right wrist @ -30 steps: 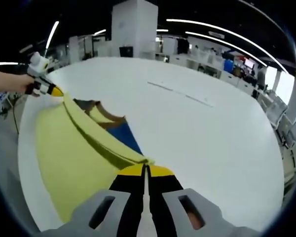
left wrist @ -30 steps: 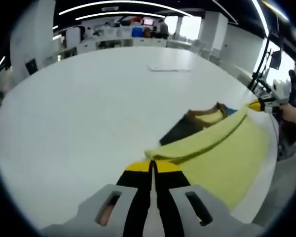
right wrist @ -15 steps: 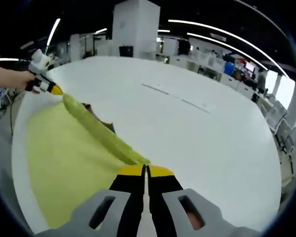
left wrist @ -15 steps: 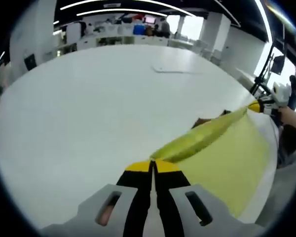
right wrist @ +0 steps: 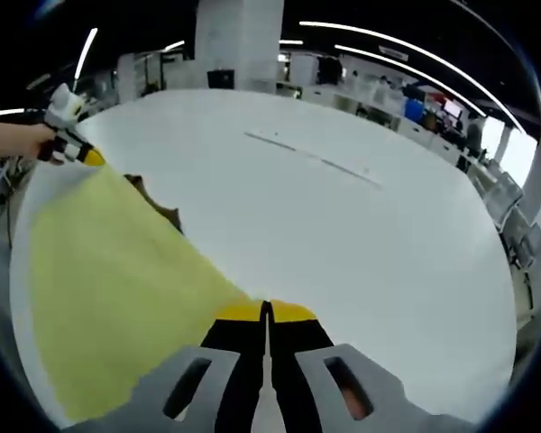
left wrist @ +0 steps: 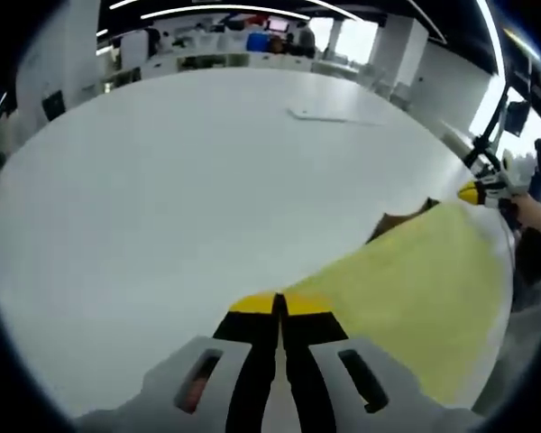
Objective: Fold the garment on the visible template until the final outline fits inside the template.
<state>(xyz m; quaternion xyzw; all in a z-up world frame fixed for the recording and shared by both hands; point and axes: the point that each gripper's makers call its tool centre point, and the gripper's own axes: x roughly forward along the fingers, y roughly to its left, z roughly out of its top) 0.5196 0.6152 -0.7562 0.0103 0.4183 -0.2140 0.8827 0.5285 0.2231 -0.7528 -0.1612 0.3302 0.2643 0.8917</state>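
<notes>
A yellow garment (left wrist: 415, 289) lies spread flat on the white table (left wrist: 180, 180), a brown edge (left wrist: 398, 219) peeking out along its far side. My left gripper (left wrist: 279, 304) is shut on one corner of the yellow cloth. My right gripper (right wrist: 266, 311) is shut on the opposite corner of the same edge of the garment (right wrist: 117, 271). Each gripper shows in the other's view: the right gripper (left wrist: 476, 192) at the far right, the left gripper (right wrist: 83, 155) at the far left. The brown edge (right wrist: 158, 206) also shows in the right gripper view.
A thin flat strip (left wrist: 329, 115) lies further out on the table, the same strip (right wrist: 311, 161) crossing the right gripper view. A person's hand (right wrist: 22, 142) holds the left gripper. Office desks and pillars stand beyond the table.
The lifted yellow fold has come down flat over the garment, covering the blue and most of the brown parts. Both grippers have moved forward and lower, still holding the edge.
</notes>
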